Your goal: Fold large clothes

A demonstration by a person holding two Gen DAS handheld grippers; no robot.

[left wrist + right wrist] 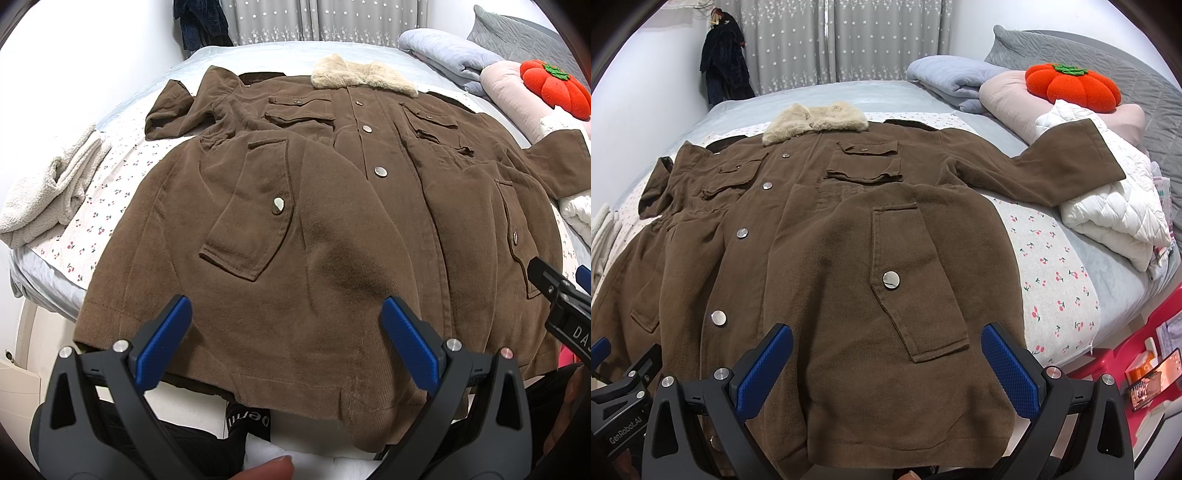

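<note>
A brown coat point(332, 221) lies spread flat, front up, across a bed point(886, 92), its hem hanging over the near edge and its pale furry collar point(364, 75) toward the far edge. The front is closed with a row of metal snaps point(379, 170). Flap pockets sit on the chest and lower front. One sleeve point(1052, 162) stretches toward the bed's right side, its cuff resting on a white quilted blanket point(1115, 206); the other sleeve point(173, 110) lies bent near the left side.

The left gripper point(288, 339) hovers over the hem with its blue fingers spread wide apart, gripping nothing. The right gripper point(886, 365) is just beside it over the hem's right part, likewise spread wide and empty.

Under the coat is a cherry-print sheet point(1052, 266). A cream fleece point(48, 188) is bunched at the left edge. At the far right corner are folded grey bedding point(945, 75), a pink pillow point(1004, 96) and an orange pumpkin cushion point(1071, 86). A dark garment point(724, 62) hangs beside grey starred curtains point(849, 40) beyond the bed.
</note>
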